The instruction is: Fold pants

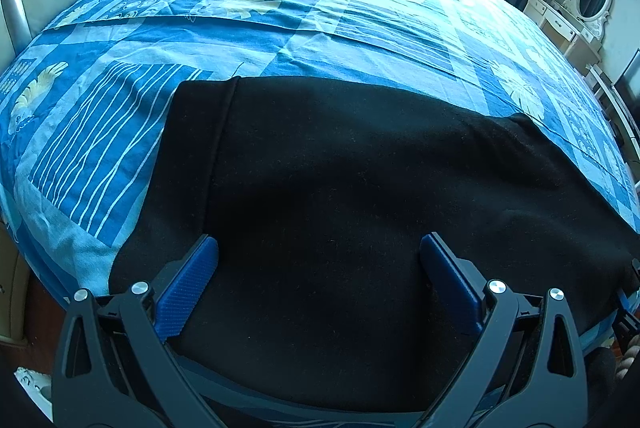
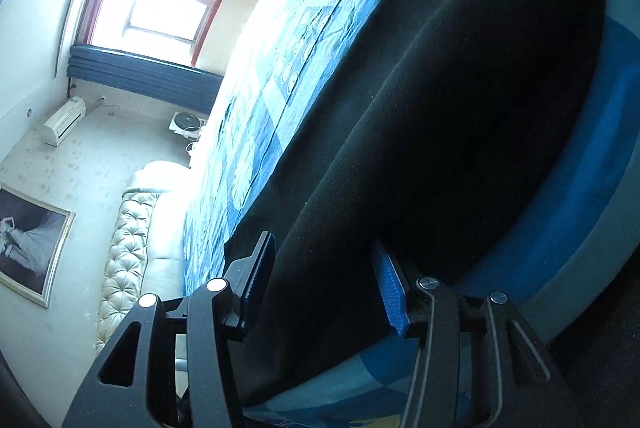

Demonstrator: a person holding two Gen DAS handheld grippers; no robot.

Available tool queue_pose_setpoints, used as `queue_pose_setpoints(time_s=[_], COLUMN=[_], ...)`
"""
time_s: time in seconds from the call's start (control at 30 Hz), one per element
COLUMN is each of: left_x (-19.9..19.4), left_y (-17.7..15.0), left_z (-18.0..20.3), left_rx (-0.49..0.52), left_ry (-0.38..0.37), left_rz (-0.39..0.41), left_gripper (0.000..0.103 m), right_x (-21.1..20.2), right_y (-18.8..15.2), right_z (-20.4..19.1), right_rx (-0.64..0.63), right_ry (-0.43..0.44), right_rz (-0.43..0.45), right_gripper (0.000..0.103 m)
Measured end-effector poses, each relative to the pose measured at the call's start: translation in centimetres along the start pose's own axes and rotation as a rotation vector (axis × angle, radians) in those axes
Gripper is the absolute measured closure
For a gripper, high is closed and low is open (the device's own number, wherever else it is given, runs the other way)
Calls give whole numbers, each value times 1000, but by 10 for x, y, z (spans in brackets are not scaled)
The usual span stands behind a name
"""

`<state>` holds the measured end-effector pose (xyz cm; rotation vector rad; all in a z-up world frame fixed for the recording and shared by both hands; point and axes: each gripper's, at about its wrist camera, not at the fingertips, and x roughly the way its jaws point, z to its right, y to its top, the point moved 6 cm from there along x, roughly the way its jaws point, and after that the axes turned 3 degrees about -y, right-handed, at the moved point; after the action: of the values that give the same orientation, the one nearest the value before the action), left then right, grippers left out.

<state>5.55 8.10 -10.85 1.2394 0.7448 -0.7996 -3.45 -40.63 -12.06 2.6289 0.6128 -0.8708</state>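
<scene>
Both grippers (image 1: 319, 248) (image 2: 324, 252) gape wide, seemingly straddling black pants (image 1: 360, 187).

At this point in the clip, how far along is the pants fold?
The black pants lie spread across the blue bedsheet, possibly folded once. The left gripper and right gripper are both open, straddling fabric near the bed's edge, gripping nothing. Further folds remain.

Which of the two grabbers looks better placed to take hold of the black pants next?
Probably the right gripper: its open fingers straddle a raised fold of the black pants, ready to close. The left gripper is also open but only hovers over flat cloth lying on the bedspread.
</scene>
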Motion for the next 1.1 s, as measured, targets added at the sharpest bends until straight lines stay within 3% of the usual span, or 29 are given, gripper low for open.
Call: queue_pose_setpoints(time_s=[0.2,0.37,0.53,1.1], left_x=[0,0,0,0], left_y=[0,-1,-1,-1], left_z=[0,0,0,0], left_rx=[3,1,-2,-1], left_ry=[3,4,2,9], left_rz=[2,1,-2,1], left_gripper=[3,3,3,2], right_x=[16,18,-9,-62], right_y=[-27,-37,-13,62], right_z=[-18,-20,-17,61], right_rx=[-83,-86,-46,240], right_ry=[86,118,95,-43], right_rz=[-127,-158,-10,269], right_gripper=[52,52,52,50])
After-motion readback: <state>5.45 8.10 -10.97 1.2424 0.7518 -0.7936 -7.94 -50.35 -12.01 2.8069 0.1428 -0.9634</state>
